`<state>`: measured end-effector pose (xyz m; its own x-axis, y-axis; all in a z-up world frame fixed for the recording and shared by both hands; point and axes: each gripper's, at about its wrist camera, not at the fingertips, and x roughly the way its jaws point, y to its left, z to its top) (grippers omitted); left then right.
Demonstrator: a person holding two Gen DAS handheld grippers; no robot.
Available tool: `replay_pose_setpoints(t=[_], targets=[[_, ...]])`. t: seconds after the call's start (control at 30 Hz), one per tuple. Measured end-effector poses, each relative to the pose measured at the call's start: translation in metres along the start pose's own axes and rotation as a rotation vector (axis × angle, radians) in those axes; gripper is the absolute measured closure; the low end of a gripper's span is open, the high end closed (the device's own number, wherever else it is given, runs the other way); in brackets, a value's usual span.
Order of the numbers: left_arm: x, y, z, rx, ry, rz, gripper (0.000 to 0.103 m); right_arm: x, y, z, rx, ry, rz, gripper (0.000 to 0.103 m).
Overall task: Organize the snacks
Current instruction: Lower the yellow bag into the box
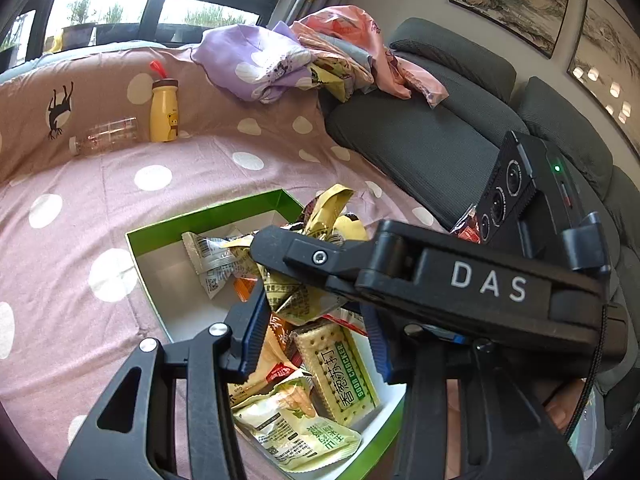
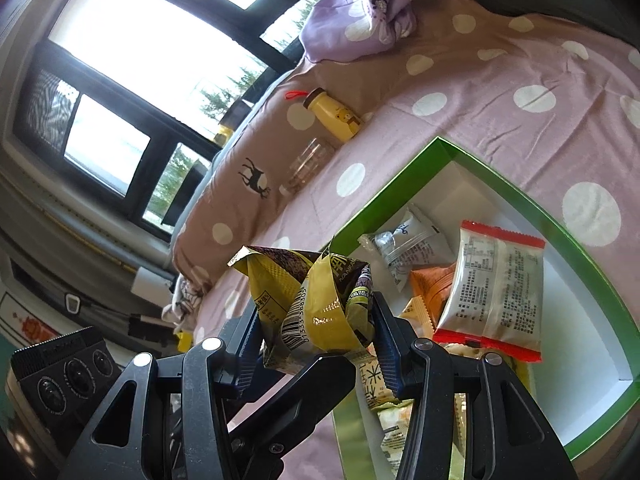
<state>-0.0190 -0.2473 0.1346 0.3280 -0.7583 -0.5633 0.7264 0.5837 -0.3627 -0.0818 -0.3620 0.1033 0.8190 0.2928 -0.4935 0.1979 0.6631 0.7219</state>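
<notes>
On my left wrist view, far left of the green box (image 1: 208, 216), a clear plastic bottle (image 1: 106, 136) lies on its side against the brown cushion, with a yellow bear bottle (image 1: 164, 110) upright just beside it. The box sits on the pink polka-dot sheet (image 1: 80, 200); a grey-white wrapper (image 1: 208, 260) lies in it, and nearer me a soda cracker pack (image 1: 340, 364) and a pale green snack pouch (image 1: 296, 428). My left gripper (image 1: 316, 340) hangs over the box; a crumpled yellow-green packet (image 1: 296, 300) sits between its blue pads, but I cannot tell whether they press on it. The right tool's black body crosses just above it.

On my right wrist view, the right gripper (image 2: 316, 336) is clamped on a crumpled yellow snack packet (image 2: 312, 304), pads pressing both sides, held over the box's near-left edge (image 2: 384, 192). Right of it, inside the box, lie a grey-white packet (image 2: 408, 248), an orange packet (image 2: 434, 284) and a red-edged clear packet (image 2: 496, 292).
</notes>
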Motion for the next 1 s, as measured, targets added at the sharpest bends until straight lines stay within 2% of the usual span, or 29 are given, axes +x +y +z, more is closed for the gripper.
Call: replay_pose_setpoints(t=[0.63,1.0], targets=[[0.027,0.009,-0.001,-0.044,0.077,-0.025,0.060,0.015,-0.025,0.005,0.077,0.040,-0.059,0.051],[0.037,0.012,-0.005,-0.068,0.094,-0.051,0.060,0.017,-0.031,0.005,0.097,0.047,-0.106,0.051]])
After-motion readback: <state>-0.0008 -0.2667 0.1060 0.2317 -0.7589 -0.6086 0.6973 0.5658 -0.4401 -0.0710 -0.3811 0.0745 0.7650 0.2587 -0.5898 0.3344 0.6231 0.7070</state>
